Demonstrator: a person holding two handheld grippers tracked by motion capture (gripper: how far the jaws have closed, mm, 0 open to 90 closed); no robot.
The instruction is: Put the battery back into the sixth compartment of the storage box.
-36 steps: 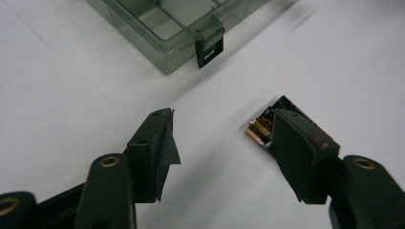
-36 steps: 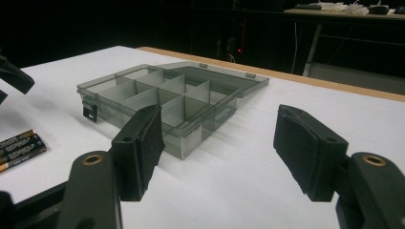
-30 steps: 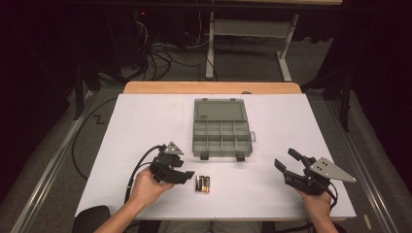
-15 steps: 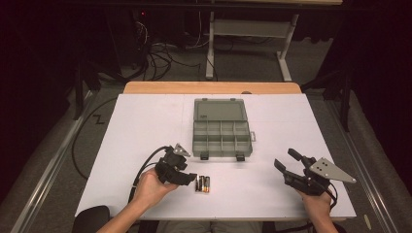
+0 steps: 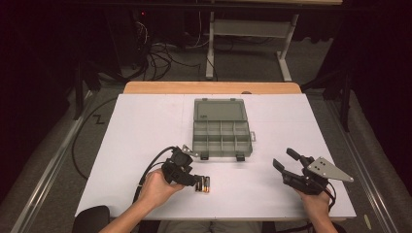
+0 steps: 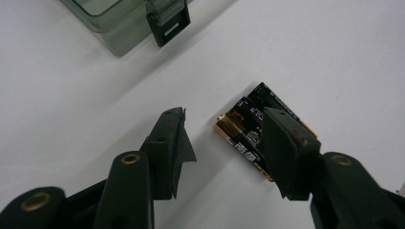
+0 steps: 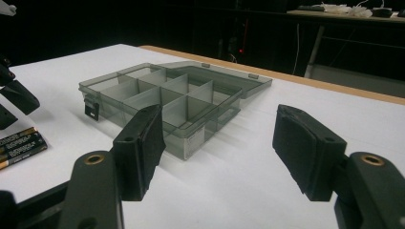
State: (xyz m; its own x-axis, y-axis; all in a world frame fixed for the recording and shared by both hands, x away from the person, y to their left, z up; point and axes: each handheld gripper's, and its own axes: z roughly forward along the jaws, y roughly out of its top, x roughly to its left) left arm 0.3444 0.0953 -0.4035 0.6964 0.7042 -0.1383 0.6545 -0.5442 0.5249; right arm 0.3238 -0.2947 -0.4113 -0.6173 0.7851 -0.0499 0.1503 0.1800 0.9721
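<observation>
While laid out on the white table (image 5: 145, 126), clear grey organizer box (image 5: 221, 127) sitting open mid-table, lid flipped flat toward the far edge, compartments showing. Right gripper (image 5: 287, 164) parked well off to the right of it, jaws spread wide, nothing between them. Left gripper (image 5: 195, 180) down low just in front of the box, jaws just been closing but still apart, not clamped yet. Batteries (image 6: 248, 131) lying side by side on the table, partly under one jaw tip.
</observation>
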